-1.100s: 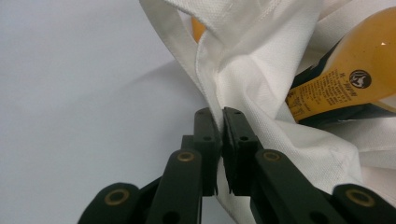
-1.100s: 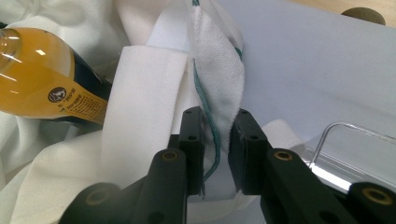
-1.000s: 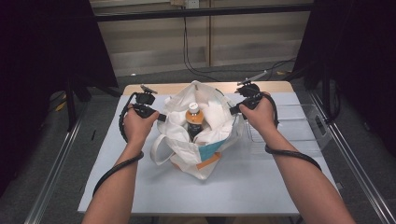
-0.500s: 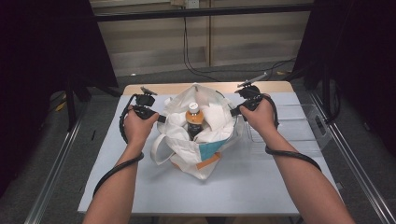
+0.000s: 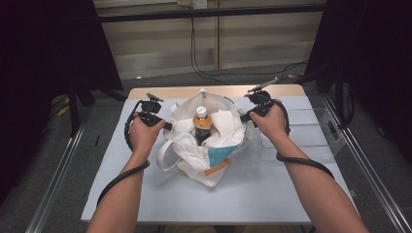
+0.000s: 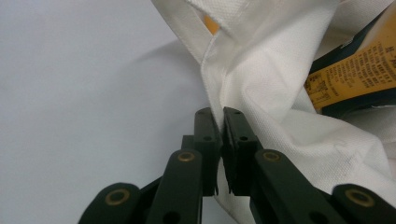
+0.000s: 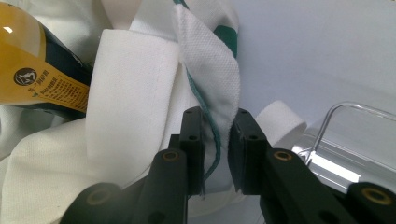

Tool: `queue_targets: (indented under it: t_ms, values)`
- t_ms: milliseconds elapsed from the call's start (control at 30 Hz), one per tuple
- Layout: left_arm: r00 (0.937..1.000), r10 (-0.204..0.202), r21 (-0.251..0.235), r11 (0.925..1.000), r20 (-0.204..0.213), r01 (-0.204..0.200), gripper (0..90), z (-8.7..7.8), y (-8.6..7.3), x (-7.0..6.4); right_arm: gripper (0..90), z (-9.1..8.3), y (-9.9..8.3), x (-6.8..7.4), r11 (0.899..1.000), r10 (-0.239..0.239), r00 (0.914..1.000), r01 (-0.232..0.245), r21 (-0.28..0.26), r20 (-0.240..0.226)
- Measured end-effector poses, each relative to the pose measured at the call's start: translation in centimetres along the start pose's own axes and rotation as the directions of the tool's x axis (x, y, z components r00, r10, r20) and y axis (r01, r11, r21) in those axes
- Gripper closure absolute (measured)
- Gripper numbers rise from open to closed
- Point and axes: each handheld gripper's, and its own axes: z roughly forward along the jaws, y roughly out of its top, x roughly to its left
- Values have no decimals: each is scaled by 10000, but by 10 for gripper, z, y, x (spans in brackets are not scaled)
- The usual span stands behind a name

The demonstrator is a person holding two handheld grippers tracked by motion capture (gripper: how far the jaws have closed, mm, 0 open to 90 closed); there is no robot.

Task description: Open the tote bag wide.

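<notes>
White fabric tote bag with teal and orange panels (image 5: 206,155) sitting mid-table on pale blue-grey table top (image 5: 145,194), mouth spreading between two hand-held grippers; left gripper (image 6: 219,119) pinching bag's left rim, jaws clamping cloth; right gripper (image 7: 215,122) gripping right rim fold, jaws closing on teal-edged fabric; amber plastic bottle with orange cap (image 5: 201,124) standing upright inside bag; clear plastic tray (image 5: 316,128) lying just right of bag
</notes>
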Motion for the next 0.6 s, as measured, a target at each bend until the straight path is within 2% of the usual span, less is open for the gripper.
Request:
queue_targets:
  t_ms: [67, 600]
  values:
    - [9999, 86, 80, 9999, 57, -86, 849, 1, -1, 1, 769, 1, 0, 0, 10000, 27, 10000, -27, 15, 8]
    - [10000, 46, 140, 9999, 5, -46, 849, 8, -4, -2, 770, 6, -5, -2, 9999, 102, 9999, -102, 30, 29]
